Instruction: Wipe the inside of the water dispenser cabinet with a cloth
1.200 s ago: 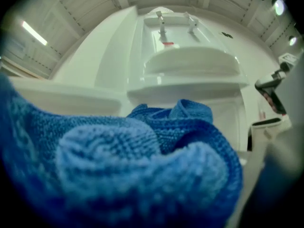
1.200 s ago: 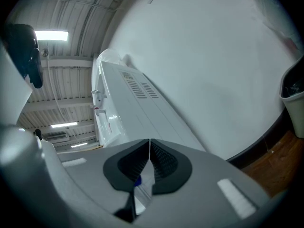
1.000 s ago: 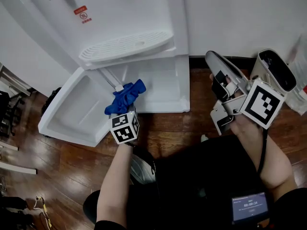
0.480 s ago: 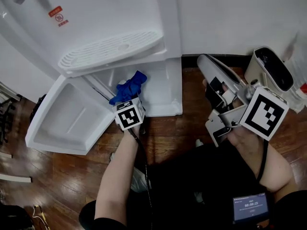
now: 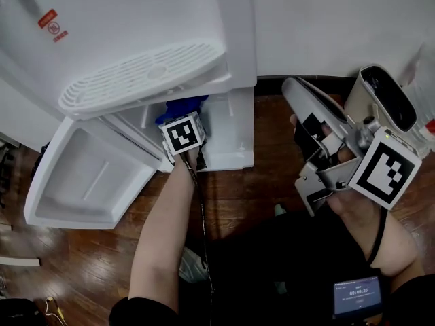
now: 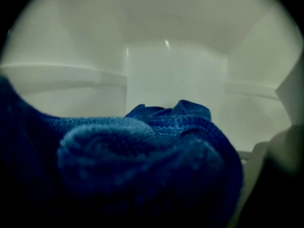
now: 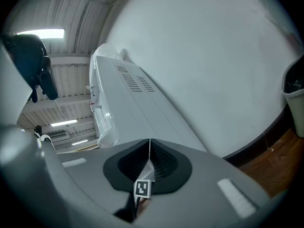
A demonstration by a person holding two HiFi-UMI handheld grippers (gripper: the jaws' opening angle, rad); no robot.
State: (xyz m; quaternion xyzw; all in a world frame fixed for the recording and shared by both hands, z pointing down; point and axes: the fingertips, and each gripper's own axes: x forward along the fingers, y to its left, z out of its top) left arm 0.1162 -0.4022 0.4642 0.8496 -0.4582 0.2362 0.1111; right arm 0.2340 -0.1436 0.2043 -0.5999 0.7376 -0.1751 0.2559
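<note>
The white water dispenser (image 5: 136, 26) stands with its lower cabinet door (image 5: 85, 175) swung open to the left. My left gripper (image 5: 179, 118) reaches into the cabinet opening (image 5: 228, 131) under the drip tray (image 5: 139, 73), shut on a bunched blue cloth (image 5: 182, 105). In the left gripper view the cloth (image 6: 142, 160) fills the lower half and hides the jaws. Beyond it are the cabinet's white back wall (image 6: 173, 84) and side ledges (image 6: 61, 75). My right gripper (image 5: 299, 94) is held up at the right, away from the dispenser, shut and empty (image 7: 148, 151).
The floor (image 5: 88, 263) is dark wood. A white wall (image 5: 340, 26) runs behind the dispenser, with a dark skirting at its foot. A bin (image 7: 294, 96) stands by the wall at the right. The open door takes up floor at the left.
My left gripper has carried the blue cloth forward and down, from in front of the opening to inside the cabinet under the drip tray. The right gripper has stayed put.
</note>
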